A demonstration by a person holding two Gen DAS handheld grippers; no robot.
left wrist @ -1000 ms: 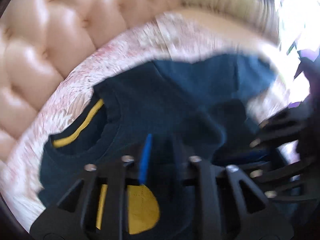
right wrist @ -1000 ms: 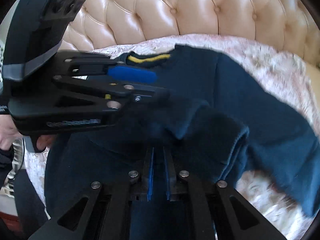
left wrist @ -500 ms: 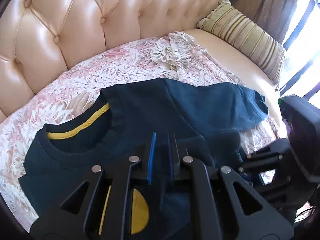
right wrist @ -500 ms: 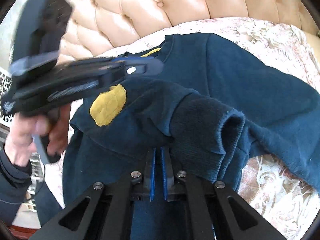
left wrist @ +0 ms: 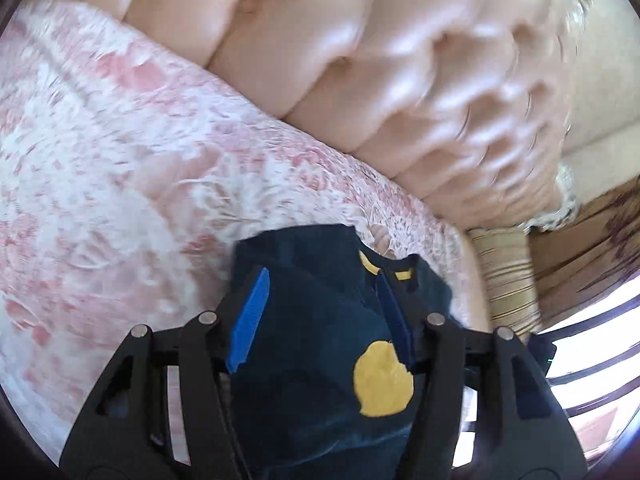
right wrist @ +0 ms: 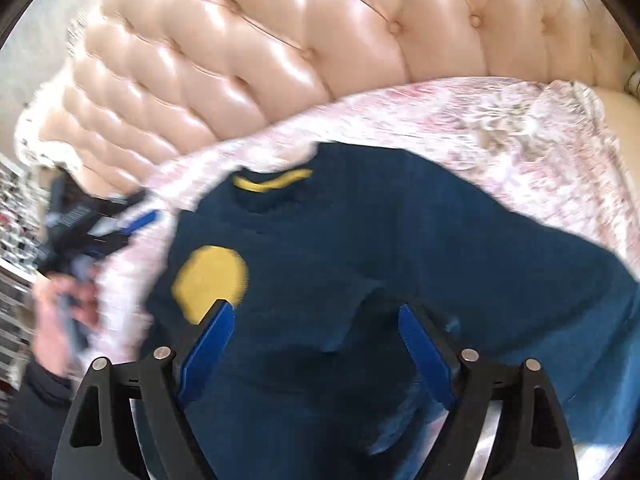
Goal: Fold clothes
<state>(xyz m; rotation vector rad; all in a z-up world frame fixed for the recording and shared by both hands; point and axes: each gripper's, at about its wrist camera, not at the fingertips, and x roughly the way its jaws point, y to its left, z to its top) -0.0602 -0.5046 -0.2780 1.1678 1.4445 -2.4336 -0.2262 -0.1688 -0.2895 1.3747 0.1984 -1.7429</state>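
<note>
navy sweatshirt [right wrist: 360, 240] lies on the floral bedspread [right wrist: 520, 128], sleeve folded across its chest. right tongs [right wrist: 316, 340] and left tongs [left wrist: 320, 304] are opening above it, clamping nothing, apparently releasing the fold.

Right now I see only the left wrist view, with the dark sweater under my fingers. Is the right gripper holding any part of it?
Observer: No. The right gripper has its jaws opening above the sweater; nothing is pinched.
Operator: Where does the loose sleeve lie?
Observer: One sleeve is folded across the chest, beside the yellow patch.
Operator: And the other side?
Observer: The cloth spreads out to the right edge of that picture, on the floral cover.
</note>
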